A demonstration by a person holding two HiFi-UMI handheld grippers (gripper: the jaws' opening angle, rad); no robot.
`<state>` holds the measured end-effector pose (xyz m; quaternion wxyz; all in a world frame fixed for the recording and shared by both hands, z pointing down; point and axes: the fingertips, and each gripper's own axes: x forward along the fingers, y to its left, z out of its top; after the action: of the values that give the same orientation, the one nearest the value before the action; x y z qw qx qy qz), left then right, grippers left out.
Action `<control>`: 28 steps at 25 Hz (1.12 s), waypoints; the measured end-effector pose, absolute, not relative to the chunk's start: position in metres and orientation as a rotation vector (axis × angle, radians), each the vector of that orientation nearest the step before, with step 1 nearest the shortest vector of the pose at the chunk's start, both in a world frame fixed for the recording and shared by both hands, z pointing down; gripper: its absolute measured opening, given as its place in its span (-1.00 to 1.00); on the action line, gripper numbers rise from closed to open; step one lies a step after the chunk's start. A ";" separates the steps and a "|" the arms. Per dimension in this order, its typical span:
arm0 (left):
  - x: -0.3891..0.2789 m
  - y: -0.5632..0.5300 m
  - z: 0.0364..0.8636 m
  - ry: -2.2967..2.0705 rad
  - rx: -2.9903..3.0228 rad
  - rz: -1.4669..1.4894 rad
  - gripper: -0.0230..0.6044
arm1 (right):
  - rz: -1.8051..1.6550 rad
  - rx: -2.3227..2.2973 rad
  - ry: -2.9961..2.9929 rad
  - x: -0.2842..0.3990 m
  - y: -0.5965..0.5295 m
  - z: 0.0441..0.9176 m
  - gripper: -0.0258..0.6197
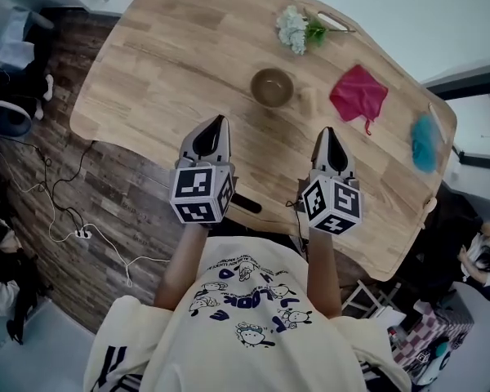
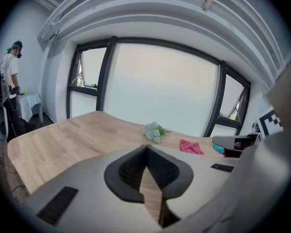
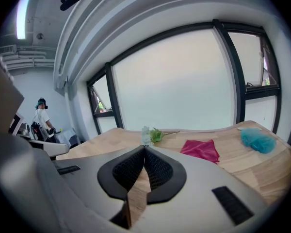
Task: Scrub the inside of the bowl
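Head view, a little above and right of centre: small round bowl, brown, with a darker, slightly glossy hollow, standing upright with the open side up on a pale wooden table. Too small in the frame to tell what, if anything, lies inside. Positioned higher in the frame than both grippers and well apart from them: up and to the right of the left gripper, up and to the left of the right gripper, roughly between the lines of the two. Touching neither. Grippers side by side in the lower middle of the frame, above the table's near edge, tips pointing up the frame toward the bowl, marker cubes nearest the person's cream printed shirt. Left gripper view: dark ribbed pads pressed together at the tips, nothing between them, only bare table wood visible through the gap lower down. Right gripper view: the same, tips meeting, nothing pinched. Around the bowl: a white and green bunch of flowers above it near the far edge, a red cloth just to its right, a fluffy turquoise tuft further right by the table's edge.
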<state>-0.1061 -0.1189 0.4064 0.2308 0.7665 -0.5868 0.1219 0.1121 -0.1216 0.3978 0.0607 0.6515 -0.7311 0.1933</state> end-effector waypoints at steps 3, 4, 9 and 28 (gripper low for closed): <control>-0.106 -0.134 0.414 -1.551 2.126 0.343 -0.84 | 0.584 2.000 -2.163 0.113 -0.133 0.405 -0.93; -0.106 -0.138 0.417 -1.529 2.124 0.340 -0.84 | 0.577 2.006 -2.150 0.113 -0.135 0.407 -0.93; -0.105 -0.156 0.436 -1.433 2.116 0.374 -0.84 | 0.580 2.003 -2.084 0.109 -0.141 0.419 -0.93; -0.074 -0.201 0.509 -1.206 1.971 0.451 -0.56 | 0.579 1.866 -2.038 0.111 -0.180 0.464 -0.76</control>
<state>-0.0744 -0.2005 0.5093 0.3835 0.7731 -0.4732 0.1770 0.1112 -0.1799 0.4643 0.1586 0.6527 -0.7126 0.2024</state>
